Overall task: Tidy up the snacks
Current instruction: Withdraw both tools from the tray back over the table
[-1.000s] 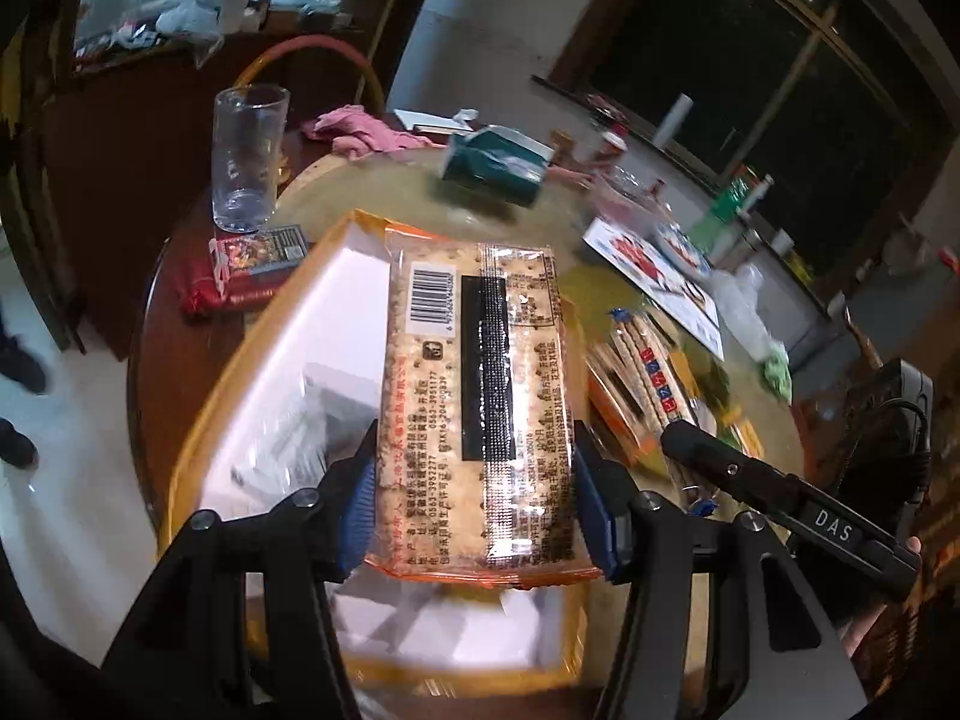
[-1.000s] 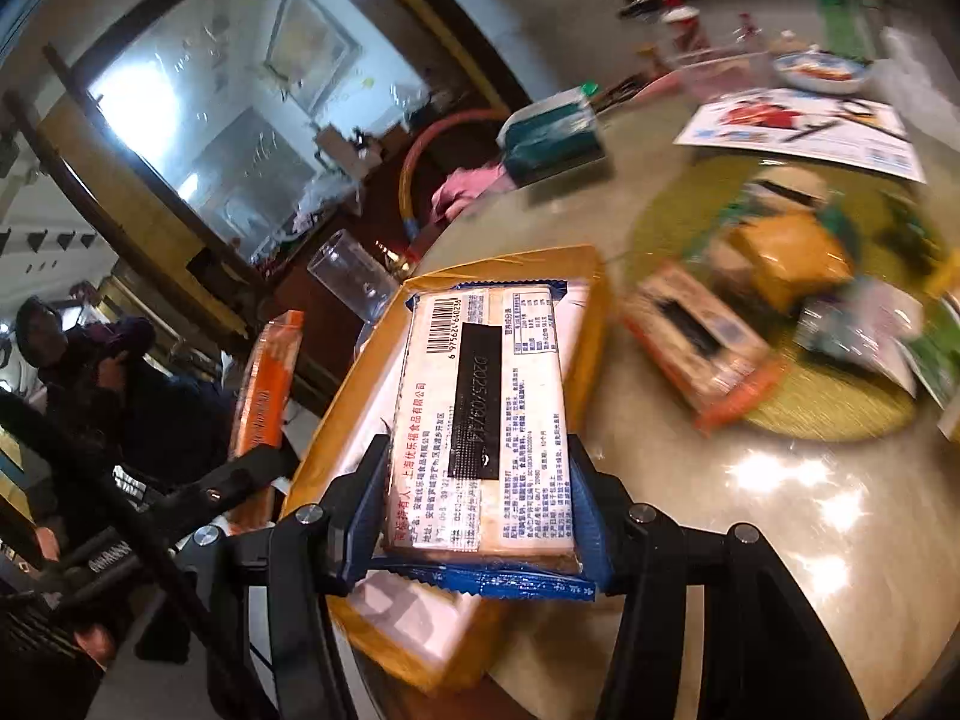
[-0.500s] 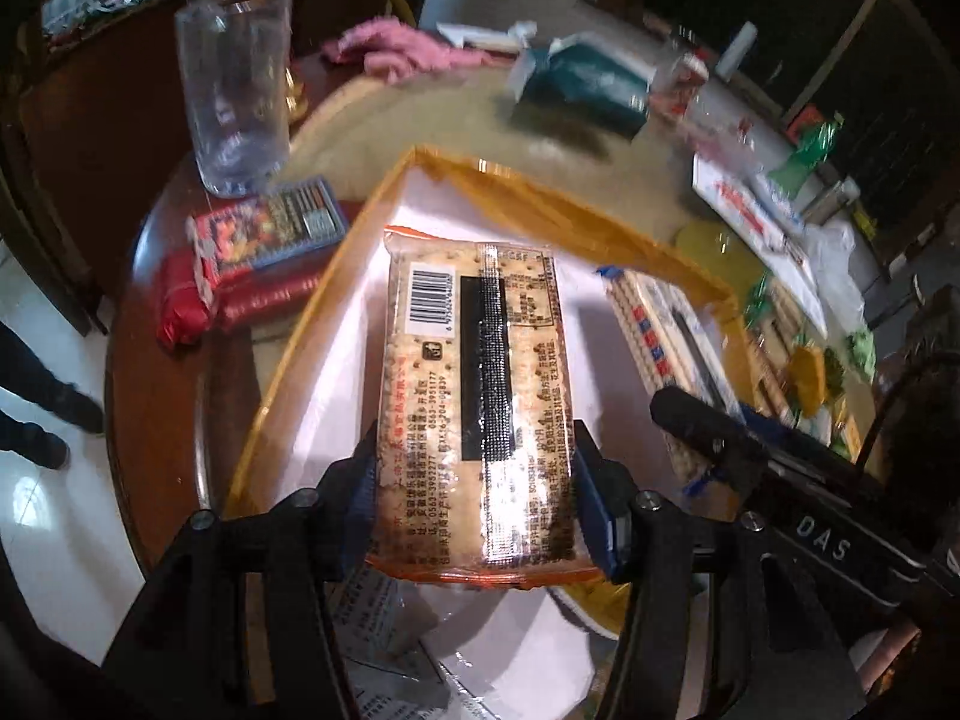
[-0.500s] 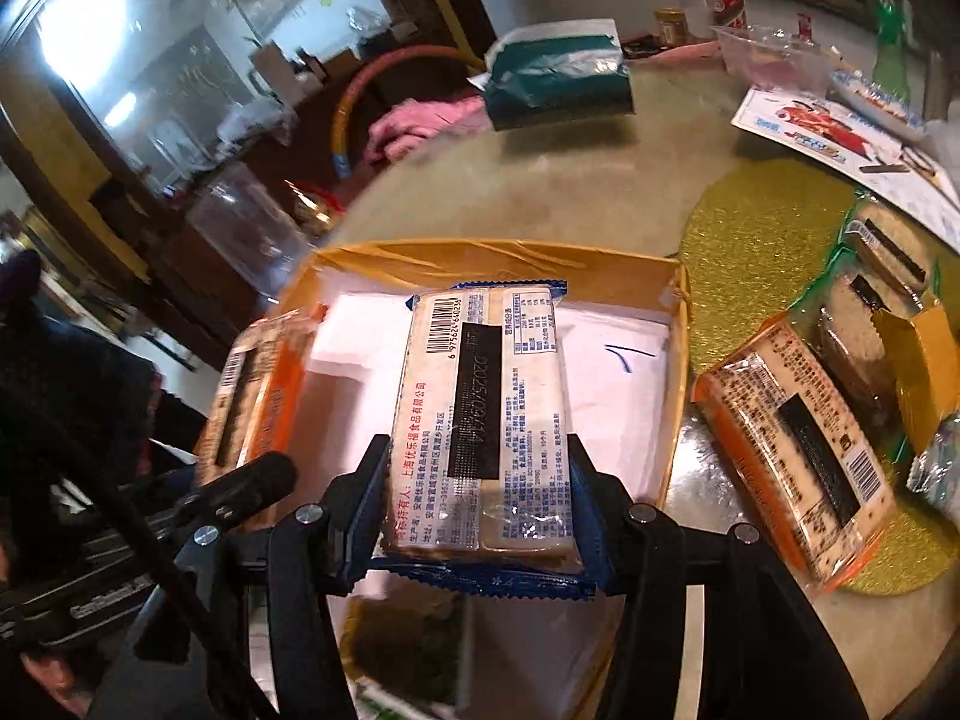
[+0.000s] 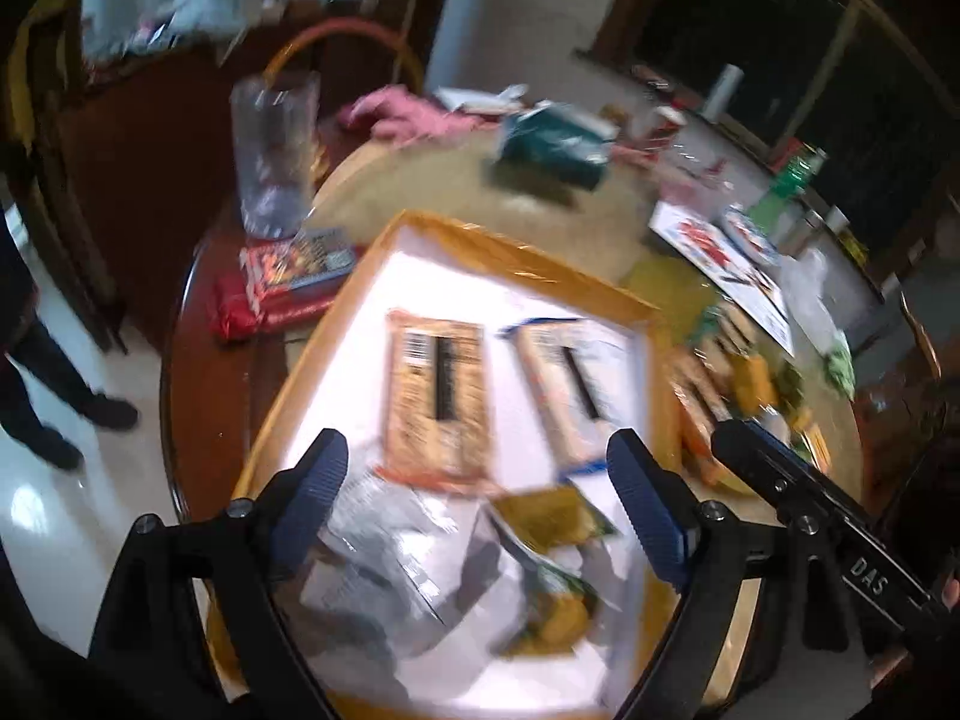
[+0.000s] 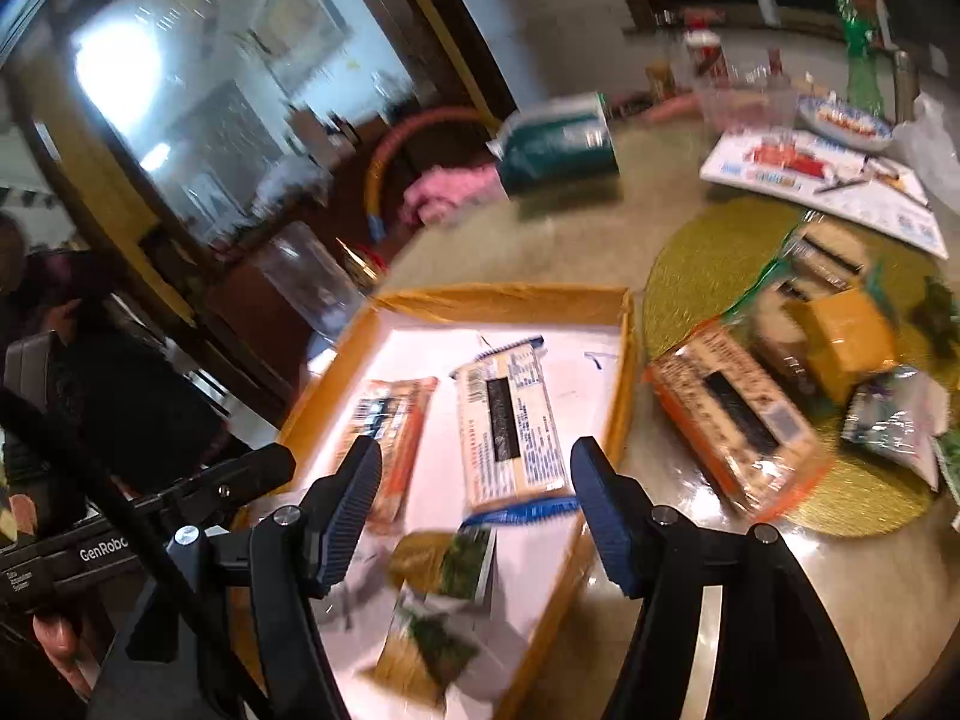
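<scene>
An orange-walled box [image 5: 528, 252] [image 6: 504, 300] with a white floor sits on the round table. An orange-edged cracker pack [image 5: 435, 402] [image 6: 384, 438] and a blue-edged cracker pack [image 5: 570, 396] [image 6: 510, 432] lie side by side in it, with small green and silver packets [image 5: 540, 552] [image 6: 444, 564] at the near end. My left gripper [image 5: 474, 498] is open and empty above the box. My right gripper [image 6: 474, 510] is open and empty above the blue-edged pack. More snack packs [image 6: 738, 414] lie on a gold mat [image 6: 708, 264] to the right.
A drinking glass [image 5: 273, 156] and a red packet [image 5: 282, 282] stand left of the box. A teal tissue pack [image 5: 552, 141], pink cloth [image 5: 408, 114], printed sheets [image 6: 822, 180] and bottles lie further back. A person's legs [image 5: 36, 372] are at the far left.
Both grippers have opened and let go of their cracker packs, which now lie in the box. Both grippers have drawn back and up.
</scene>
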A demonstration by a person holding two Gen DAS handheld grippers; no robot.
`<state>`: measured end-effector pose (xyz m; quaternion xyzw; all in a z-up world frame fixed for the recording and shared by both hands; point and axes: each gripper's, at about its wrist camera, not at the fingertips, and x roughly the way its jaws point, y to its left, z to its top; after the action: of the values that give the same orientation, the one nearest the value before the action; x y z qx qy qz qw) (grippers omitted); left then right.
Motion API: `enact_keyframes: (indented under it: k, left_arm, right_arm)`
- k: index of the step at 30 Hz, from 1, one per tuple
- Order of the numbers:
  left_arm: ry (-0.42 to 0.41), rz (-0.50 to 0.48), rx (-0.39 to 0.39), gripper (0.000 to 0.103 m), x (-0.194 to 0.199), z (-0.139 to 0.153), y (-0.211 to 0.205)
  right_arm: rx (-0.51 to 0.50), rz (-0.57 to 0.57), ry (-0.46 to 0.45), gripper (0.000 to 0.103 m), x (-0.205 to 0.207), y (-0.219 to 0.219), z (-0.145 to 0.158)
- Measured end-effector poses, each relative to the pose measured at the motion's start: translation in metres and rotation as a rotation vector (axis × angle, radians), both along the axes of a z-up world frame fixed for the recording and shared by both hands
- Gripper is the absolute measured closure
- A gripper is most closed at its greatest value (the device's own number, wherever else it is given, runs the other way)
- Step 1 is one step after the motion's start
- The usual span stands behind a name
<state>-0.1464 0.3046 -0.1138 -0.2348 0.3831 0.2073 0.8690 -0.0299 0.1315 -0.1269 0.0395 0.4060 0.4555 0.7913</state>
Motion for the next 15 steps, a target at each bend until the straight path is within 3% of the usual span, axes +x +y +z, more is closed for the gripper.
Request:
enact_keyframes:
  k: [2,6,15]
  left_arm:
    - [-0.025,-0.043,0.078,0.015,0.001,0.018,-0.031]
    - [-0.062,-0.134,0.101,0.011,0.008,0.029,-0.087]
    - [0.049,-0.337,0.066,0.011,0.038,-0.01,-0.19]
  right_arm:
    - [0.015,-0.035,-0.01,0.037,-0.003,-0.024,0.005]
    - [0.031,-0.133,-0.018,0.037,0.001,-0.085,0.006]
    - [-0.105,-0.329,0.056,0.037,-0.004,-0.215,-0.033]
